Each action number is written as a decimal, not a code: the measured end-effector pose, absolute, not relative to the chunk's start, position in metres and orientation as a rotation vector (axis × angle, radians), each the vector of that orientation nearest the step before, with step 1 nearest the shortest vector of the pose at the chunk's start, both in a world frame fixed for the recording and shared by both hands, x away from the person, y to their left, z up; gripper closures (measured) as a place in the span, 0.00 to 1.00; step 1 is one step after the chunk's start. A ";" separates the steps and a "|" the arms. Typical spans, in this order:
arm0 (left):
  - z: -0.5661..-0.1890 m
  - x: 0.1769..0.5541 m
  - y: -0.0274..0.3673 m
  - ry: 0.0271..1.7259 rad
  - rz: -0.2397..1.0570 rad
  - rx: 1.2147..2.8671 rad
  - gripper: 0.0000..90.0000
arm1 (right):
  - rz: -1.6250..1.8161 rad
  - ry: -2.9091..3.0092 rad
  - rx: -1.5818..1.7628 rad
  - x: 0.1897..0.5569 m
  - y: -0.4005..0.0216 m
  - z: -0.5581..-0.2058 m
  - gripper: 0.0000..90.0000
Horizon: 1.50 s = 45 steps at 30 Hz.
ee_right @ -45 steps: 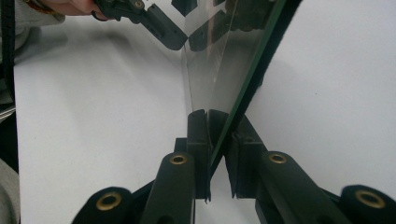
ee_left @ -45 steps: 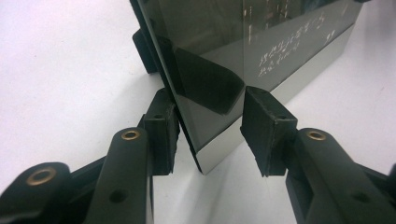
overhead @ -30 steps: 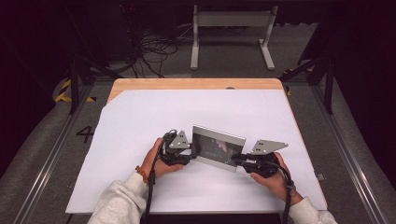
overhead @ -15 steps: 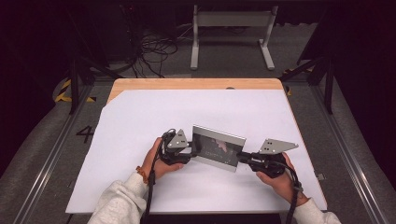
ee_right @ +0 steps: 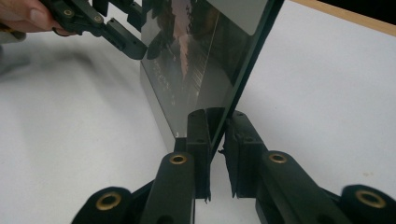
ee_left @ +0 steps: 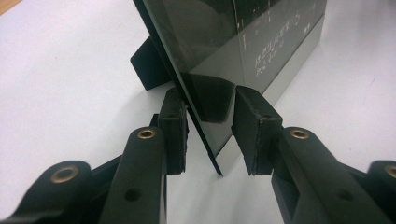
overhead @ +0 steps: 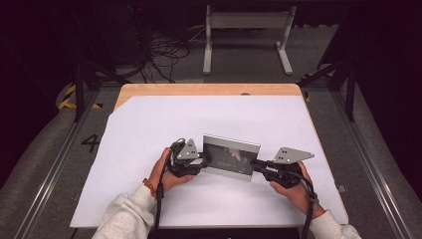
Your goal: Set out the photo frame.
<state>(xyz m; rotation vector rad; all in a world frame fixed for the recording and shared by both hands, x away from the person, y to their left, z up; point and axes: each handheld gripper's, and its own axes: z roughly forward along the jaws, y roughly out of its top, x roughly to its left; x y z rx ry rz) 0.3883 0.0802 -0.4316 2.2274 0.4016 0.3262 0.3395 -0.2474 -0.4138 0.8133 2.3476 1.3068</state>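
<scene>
A white sheet (overhead: 149, 124) covers a wooden table (overhead: 209, 89) on grey carpet (overhead: 45, 164). Behind, a tangle of cables (overhead: 166, 50) and a pale metal stand (overhead: 246, 30) sit in what seems a dark, black-curtained room.

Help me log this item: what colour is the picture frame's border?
Silver-grey, around a dark glossy picture; the picture frame shows it best in the high view.

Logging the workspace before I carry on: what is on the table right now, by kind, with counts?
Picture frame: 1
Gripper: 2, the left gripper and the right gripper, one at each end of the frame
White sheet covering the table: 1
Total: 4
</scene>
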 end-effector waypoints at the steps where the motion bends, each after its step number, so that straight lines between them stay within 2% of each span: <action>1: -0.431 0.388 0.081 0.404 0.330 2.228 0.74 | 1.308 2.346 0.816 0.340 -0.247 -0.414 0.89; 14: -0.429 0.379 0.086 0.417 0.396 2.267 0.75 | 1.298 2.328 0.812 0.345 -0.237 -0.416 0.87; 45: -0.430 0.372 0.097 0.468 0.416 2.261 0.75 | 1.268 2.319 0.796 0.353 -0.221 -0.419 0.84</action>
